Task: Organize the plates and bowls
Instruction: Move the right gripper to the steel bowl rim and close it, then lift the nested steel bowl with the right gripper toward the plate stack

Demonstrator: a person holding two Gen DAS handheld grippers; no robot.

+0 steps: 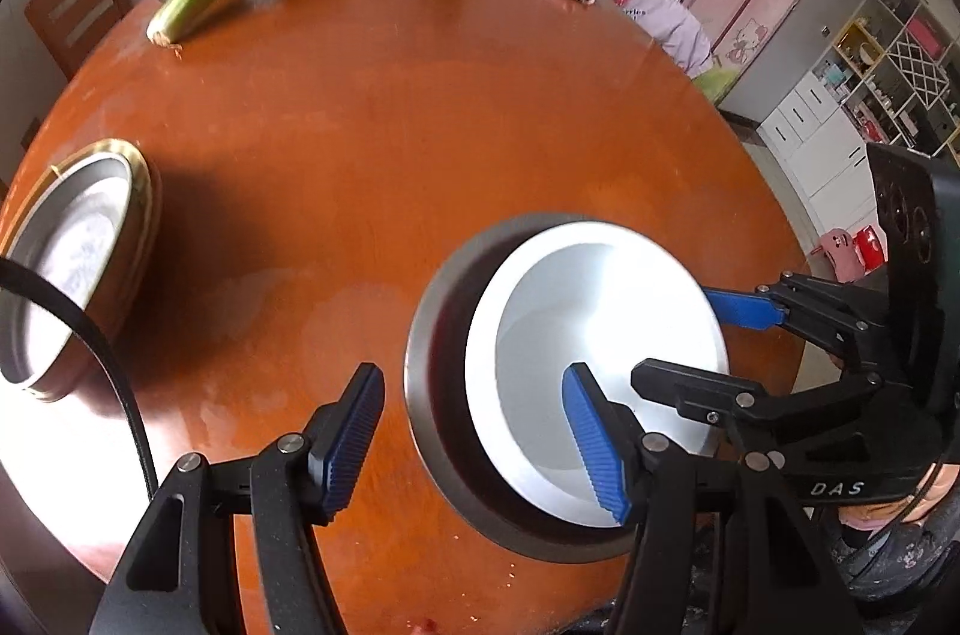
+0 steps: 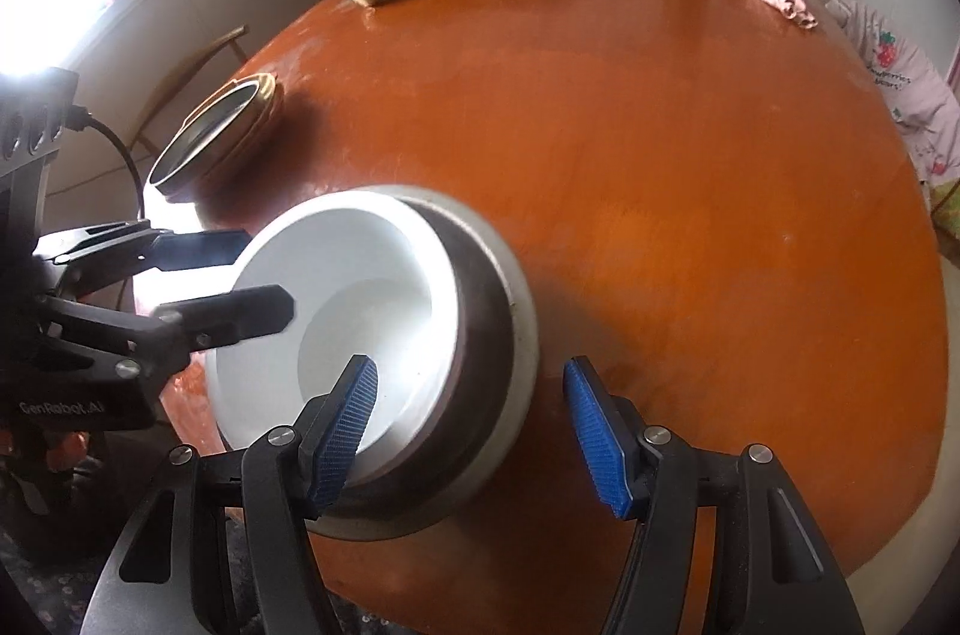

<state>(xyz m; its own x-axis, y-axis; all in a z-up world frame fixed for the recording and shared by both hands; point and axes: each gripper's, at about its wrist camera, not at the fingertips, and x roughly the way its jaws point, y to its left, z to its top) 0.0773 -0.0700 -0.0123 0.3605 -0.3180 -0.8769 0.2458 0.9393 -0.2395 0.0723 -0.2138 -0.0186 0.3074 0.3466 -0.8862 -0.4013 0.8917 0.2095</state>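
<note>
While both grippers stand open around it, the white bowl (image 1: pixel 606 371) sits inside the metal bowl (image 1: pixel 444 431) on the bench (image 1: pixel 420 125). Left gripper (image 1: pixel 474 431) straddles the nine o'clock rim, right gripper (image 2: pixel 471 431) the three o'clock rim, likely to lift together.
</note>
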